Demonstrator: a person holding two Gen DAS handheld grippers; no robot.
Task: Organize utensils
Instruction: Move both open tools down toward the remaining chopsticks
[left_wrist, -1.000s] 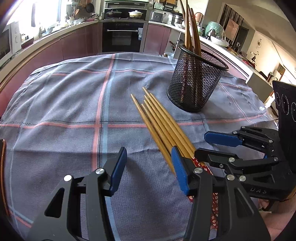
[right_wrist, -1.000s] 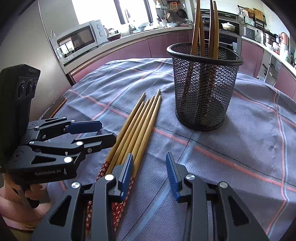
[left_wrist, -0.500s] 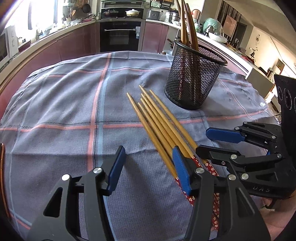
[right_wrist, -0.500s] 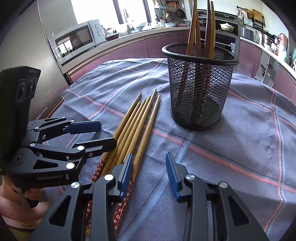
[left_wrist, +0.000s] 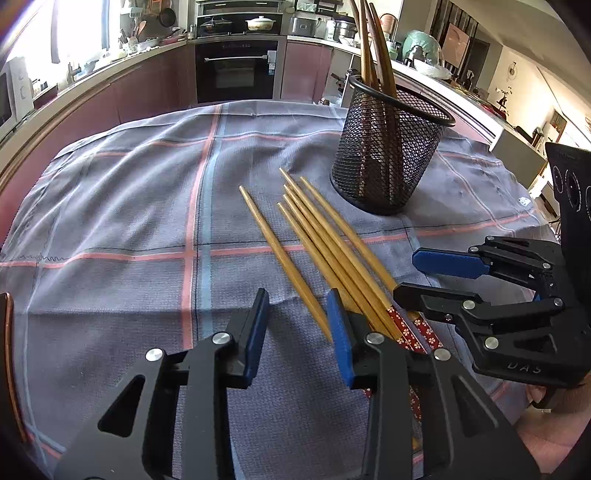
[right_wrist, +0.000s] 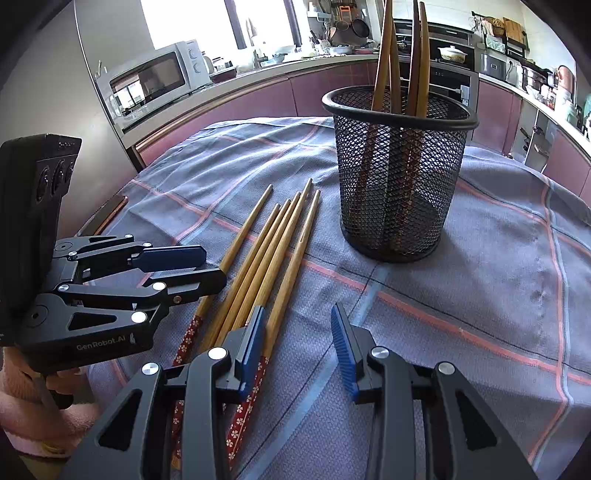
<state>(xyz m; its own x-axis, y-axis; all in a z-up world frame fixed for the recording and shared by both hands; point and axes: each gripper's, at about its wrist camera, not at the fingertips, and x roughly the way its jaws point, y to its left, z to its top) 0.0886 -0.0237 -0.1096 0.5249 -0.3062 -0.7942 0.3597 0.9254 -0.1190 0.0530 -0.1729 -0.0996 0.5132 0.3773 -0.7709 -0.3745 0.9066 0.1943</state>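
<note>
Worktop (left_wrist: 110, 221): draped in grey checked cloth with pink and blue stripes.

Mesh holder (left_wrist: 388, 147): black wire cup, upright at far side of cloth, already carrying several dark wooden chopsticks (left_wrist: 373, 44) stood on end; evidently the destination for the rest.

Loose chopsticks (left_wrist: 325, 240): five bamboo sticks, flat on cloth just in front of holder, tips toward it, patterned red ends toward the grippers. Four bunched together; one single stick (left_wrist: 280, 258) lying slightly apart on the left, so easiest to take alone.

Left gripper (left_wrist: 295, 332): poised low over the near end of the single stick, jaws closing, stick between the blue pads but not yet visibly pinched.

Right gripper (right_wrist: 295, 339): resting beside the bunch, jaws apart and empty, left pad just beside the outermost stick; apparently waiting its turn.

Step in hand, by judgement: picking the separated stick for transfer into holder.
</note>
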